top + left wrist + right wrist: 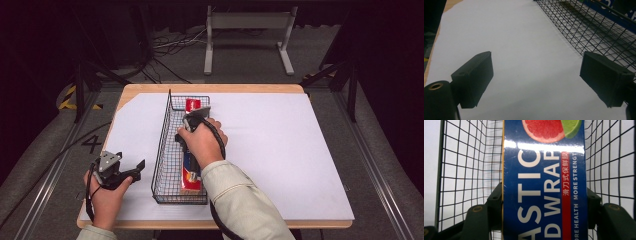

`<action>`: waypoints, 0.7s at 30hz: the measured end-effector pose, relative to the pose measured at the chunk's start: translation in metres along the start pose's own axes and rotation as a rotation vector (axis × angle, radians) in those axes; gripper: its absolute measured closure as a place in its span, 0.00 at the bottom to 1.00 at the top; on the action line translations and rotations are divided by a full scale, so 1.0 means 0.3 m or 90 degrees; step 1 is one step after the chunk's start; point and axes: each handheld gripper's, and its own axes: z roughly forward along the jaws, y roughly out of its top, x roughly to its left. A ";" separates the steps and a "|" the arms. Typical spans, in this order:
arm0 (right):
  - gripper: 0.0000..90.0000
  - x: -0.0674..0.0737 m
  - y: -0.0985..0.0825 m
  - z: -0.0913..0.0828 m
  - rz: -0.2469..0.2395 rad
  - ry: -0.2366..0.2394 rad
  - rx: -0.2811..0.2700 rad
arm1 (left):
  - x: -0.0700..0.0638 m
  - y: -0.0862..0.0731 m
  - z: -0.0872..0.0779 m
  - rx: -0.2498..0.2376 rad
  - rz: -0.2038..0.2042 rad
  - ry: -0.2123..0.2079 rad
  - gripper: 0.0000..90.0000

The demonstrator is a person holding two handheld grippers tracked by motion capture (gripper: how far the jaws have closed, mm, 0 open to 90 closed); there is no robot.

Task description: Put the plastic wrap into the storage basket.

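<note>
Inside wire basket: plastic wrap box, lying lengthwise.
Right gripper: jaws apparently clamping the box's sides.
Left gripper: jaws wide, nothing between, over white sheet.

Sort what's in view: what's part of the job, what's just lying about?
In the job:
- plastic wrap box, clamped between the jaws
- right gripper
- wire basket holding the box

Lying about:
- left gripper, open over the white sheet
- metal stand behind the table
</note>
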 end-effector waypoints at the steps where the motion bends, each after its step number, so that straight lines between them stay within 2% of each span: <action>1: 0.43 0.003 0.000 0.001 -0.002 -0.003 0.004 | 0.001 -0.001 -0.001 0.002 0.001 0.001 0.13; 12: 0.43 0.021 0.002 0.017 -0.004 -0.029 0.019 | 0.015 -0.017 -0.044 -0.008 -0.001 0.019 0.14; 21: 0.43 0.032 0.004 0.027 -0.007 -0.054 0.011 | 0.019 -0.019 -0.054 -0.022 -0.001 0.021 0.15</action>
